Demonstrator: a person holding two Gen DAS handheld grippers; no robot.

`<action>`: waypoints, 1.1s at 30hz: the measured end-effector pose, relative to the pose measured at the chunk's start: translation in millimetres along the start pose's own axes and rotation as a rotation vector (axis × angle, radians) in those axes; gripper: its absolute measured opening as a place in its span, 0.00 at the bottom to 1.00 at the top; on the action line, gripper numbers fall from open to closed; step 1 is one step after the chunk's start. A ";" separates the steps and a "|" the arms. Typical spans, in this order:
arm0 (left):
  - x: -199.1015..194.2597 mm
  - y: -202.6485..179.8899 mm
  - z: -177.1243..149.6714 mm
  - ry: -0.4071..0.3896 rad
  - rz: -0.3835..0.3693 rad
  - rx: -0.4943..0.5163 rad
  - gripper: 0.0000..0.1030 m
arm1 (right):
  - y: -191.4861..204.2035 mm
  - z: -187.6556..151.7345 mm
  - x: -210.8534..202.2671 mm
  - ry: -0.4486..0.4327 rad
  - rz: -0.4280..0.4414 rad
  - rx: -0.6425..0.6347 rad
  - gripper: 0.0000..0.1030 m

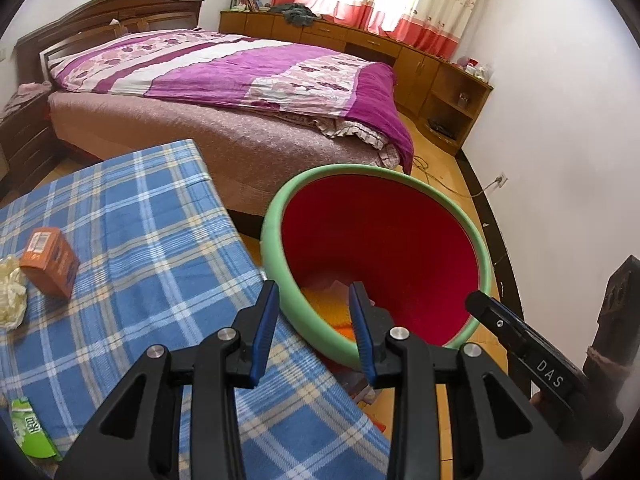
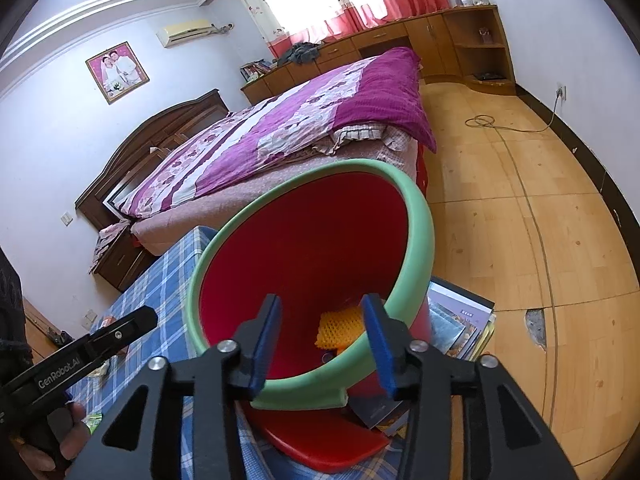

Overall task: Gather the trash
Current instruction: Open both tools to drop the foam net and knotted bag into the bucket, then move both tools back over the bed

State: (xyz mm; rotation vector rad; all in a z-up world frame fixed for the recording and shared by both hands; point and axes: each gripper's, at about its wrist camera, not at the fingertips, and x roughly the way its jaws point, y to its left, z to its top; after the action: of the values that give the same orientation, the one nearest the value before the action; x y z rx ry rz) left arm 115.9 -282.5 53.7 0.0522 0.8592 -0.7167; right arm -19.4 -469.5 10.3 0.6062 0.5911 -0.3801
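A red trash bin with a green rim (image 1: 276, 268) stands beside the blue plaid table (image 1: 152, 208); it also shows in the right wrist view (image 2: 420, 232). Orange mesh trash (image 2: 340, 330) lies inside it. My left gripper (image 1: 316, 308) is open and empty, straddling the bin's near rim. My right gripper (image 2: 320, 320) is open and empty above the bin's mouth. On the table lie an orange box (image 1: 50, 260), a crumpled white wad (image 1: 12, 292) and a green packet (image 1: 30, 428).
A bed with a purple quilt (image 1: 240, 68) stands beyond the table. Books (image 2: 460, 320) are stacked on the wooden floor by the bin. A cable (image 2: 516, 130) runs to a wall socket. Wooden cabinets (image 1: 400, 52) line the far wall.
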 end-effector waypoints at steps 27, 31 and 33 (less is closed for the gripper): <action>-88.5 81.2 -50.3 -0.042 0.194 -0.143 0.50 | 59.4 -27.0 -32.2 0.036 0.107 -0.093 0.75; -100.3 96.0 -60.1 -0.046 0.222 -0.164 0.51 | 70.1 -34.5 -35.5 0.045 0.121 -0.108 0.77; -107.6 105.0 -66.4 -0.049 0.242 -0.175 0.52 | 75.3 -38.7 -36.4 0.051 0.121 -0.117 0.78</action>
State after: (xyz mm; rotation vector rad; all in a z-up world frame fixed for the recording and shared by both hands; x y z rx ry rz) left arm 86.8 -120.9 60.8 -0.0176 0.8482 -0.4128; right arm -25.8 -381.9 38.4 0.5375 0.6182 -0.2150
